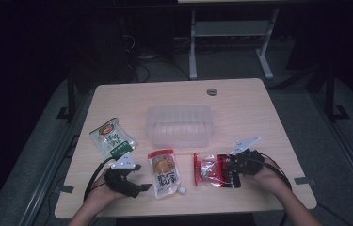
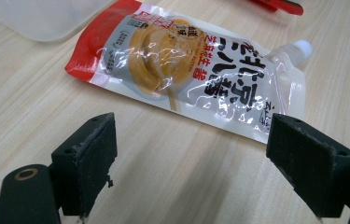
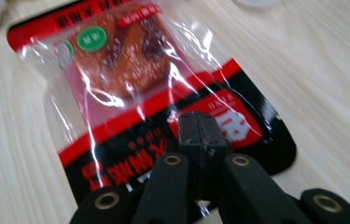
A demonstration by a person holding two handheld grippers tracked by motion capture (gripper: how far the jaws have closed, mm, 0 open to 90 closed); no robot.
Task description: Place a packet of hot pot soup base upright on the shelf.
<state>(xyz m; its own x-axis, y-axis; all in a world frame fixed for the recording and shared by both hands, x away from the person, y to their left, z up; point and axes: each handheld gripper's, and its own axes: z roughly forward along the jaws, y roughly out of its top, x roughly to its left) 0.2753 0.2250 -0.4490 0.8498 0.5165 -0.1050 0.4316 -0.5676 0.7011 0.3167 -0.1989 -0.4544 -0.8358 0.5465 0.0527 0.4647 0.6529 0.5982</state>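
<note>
- The right hand-held gripper (image 3: 199, 126) has its jaws pressed together; they sit over the black lower end of the red-and-black snack packet (image 3: 130, 84), and whether any film is pinched between them cannot be told.
- In the high view that packet (image 1: 212, 170) lies flat on the tabletop (image 1: 117, 94), front right of centre, with the right hand-held gripper (image 1: 233, 172) at its right end.
- The left hand-held gripper (image 2: 191, 154) has its jaws spread wide with nothing between them but bare wood.
- Just beyond its jaws lies a spouted sauce pouch (image 2: 186, 70), red at one end, white cap at the other.
- In the high view the pouch (image 1: 164, 173) lies between the two grippers, the left one (image 1: 139, 181) beside it.
- A clear plastic tub (image 1: 179, 125) stands behind the pouch, mid-table.
- A green-and-white packet (image 1: 112, 137) lies to the tub's left.
</note>
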